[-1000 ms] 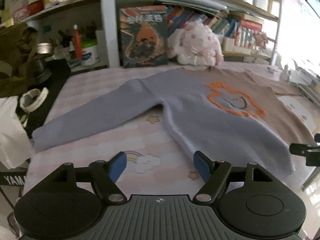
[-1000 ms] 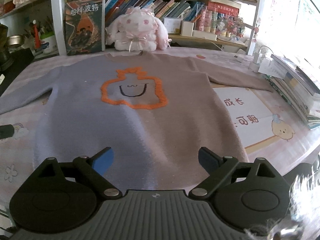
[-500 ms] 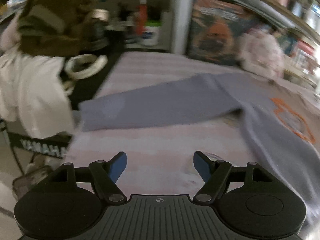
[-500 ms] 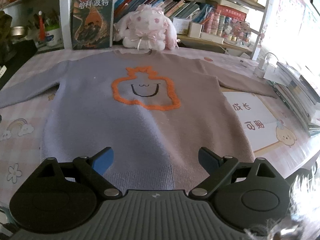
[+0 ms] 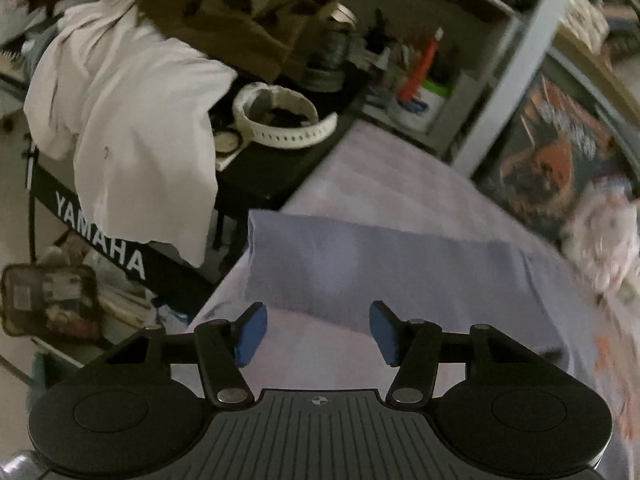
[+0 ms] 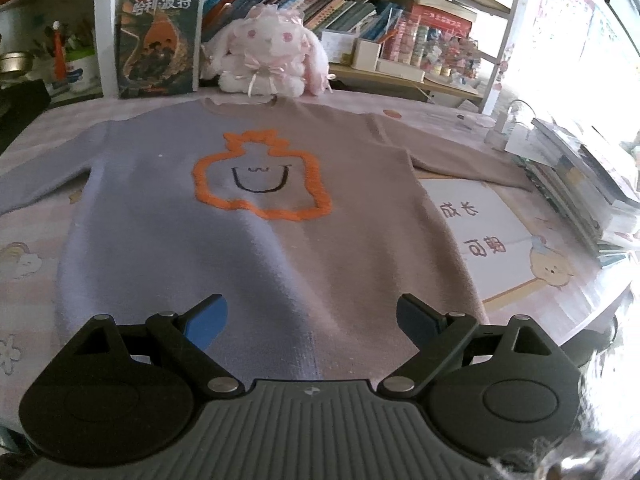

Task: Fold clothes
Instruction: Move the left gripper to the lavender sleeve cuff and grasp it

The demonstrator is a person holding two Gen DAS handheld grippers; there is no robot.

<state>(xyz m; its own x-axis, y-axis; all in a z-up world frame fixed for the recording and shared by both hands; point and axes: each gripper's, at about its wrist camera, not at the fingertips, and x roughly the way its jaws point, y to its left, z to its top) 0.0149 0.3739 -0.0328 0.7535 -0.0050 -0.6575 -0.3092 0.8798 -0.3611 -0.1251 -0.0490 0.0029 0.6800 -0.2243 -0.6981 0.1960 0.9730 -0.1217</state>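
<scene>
A lilac sweater [image 6: 256, 240] with an orange outlined figure lies flat, front up, on the pink patterned table [image 6: 24, 248], both sleeves spread out. Its left sleeve [image 5: 360, 264] ends in a cuff at the table's left edge. My left gripper [image 5: 314, 334] hovers just short of that sleeve's near edge; its jaws are closing and nothing is between them. My right gripper [image 6: 310, 316] is open over the sweater's bottom hem, holding nothing.
Beyond the table's left edge stands a black keyboard [image 5: 120, 256] draped with white cloth [image 5: 132, 120], with white headphones [image 5: 280, 120] on it. A plush rabbit [image 6: 268, 60], an upright book [image 6: 160, 36] and shelves line the back. Stacked books [image 6: 580, 184] sit right.
The left gripper swung left from the sweater's body to the end of the left sleeve, rolled, and its fingers came closer together. The right gripper stayed over the hem.
</scene>
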